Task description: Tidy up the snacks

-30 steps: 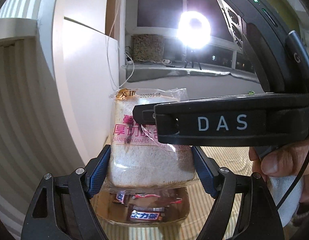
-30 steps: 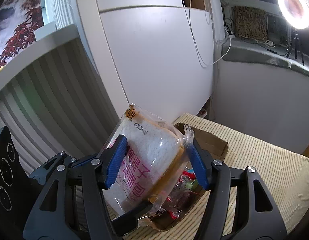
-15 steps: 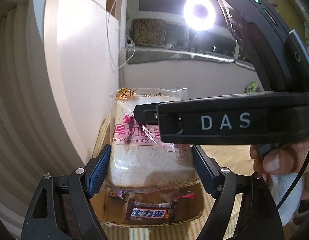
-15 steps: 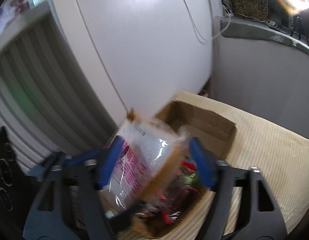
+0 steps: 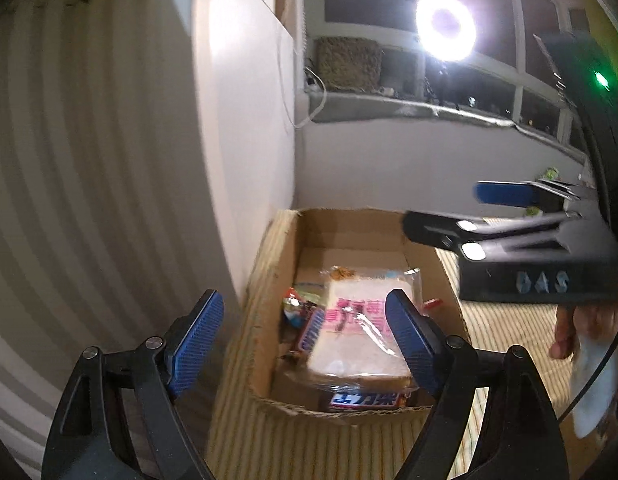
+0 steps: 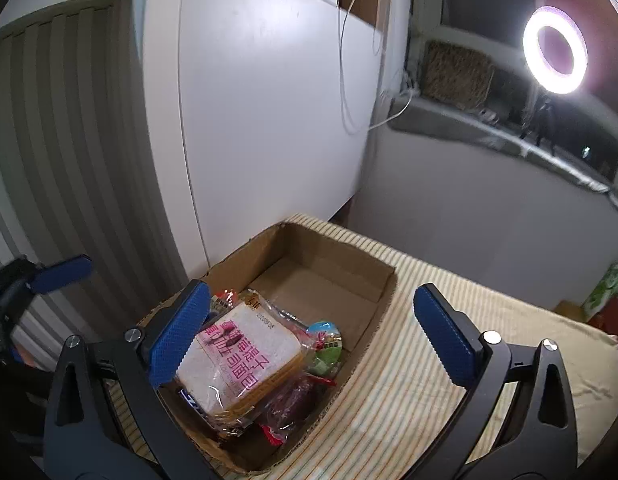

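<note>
Clear plastic wraps the bread packet (image 6: 241, 360), which now lies flat in the cardboard box (image 6: 341, 276), on top of the other snacks at the box's near end, lower centre of the right wrist view. A chocolate bar (image 5: 365, 399) shows under its near edge in the left wrist view, and a small round-lidded cup (image 6: 324, 331) sits just beside it.

A second ago both tongs clamped this packet upright above the box; now neither touches it. The left gripper (image 5: 305, 336) stands wide apart with nothing between its pads, the packet seen beyond them down in the box. The right gripper (image 6: 309, 340) is opening, its jaws already broad, and its pads press on nothing; from the left view it has drawn off to the right edge of the frame, where earlier it crossed the middle. So the packet has been released into the box, and this snack looks stowed.

The box rests on a striped cloth (image 6: 449, 312) against a white cabinet (image 6: 269, 100); a ring light (image 6: 555, 50) glares upper right.
</note>
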`<state>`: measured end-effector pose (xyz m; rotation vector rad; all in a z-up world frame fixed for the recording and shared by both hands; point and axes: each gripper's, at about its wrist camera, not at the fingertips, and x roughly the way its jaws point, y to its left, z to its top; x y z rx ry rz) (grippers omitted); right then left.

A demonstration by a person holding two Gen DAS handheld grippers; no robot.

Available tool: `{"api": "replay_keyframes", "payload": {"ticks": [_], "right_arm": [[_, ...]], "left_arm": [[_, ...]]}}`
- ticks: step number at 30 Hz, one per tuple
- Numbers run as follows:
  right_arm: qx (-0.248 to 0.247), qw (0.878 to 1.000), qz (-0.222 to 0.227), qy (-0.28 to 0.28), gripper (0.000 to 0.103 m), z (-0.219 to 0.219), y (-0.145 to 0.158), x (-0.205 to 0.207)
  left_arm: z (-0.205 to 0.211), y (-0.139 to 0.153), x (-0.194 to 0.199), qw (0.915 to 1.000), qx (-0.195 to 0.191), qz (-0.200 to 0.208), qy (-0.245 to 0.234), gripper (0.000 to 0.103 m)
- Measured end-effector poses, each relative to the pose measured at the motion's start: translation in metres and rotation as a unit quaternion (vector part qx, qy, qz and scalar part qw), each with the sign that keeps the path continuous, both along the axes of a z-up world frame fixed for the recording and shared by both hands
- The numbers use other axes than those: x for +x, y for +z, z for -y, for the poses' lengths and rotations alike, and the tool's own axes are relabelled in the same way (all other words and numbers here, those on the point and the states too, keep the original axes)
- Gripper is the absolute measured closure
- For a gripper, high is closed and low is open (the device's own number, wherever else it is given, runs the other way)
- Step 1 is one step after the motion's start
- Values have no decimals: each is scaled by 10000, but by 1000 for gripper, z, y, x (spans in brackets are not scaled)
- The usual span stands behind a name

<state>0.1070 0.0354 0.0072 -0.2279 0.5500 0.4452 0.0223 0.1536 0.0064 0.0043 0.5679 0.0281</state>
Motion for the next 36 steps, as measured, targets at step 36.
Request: {"api": "replay_keyframes", "payload": {"ticks": [36], "right_arm": [[428, 9702, 422, -2348, 0, 254, 1, -155]], "left_arm": [[176, 41, -53, 9916, 116, 737, -1058, 0]]}}
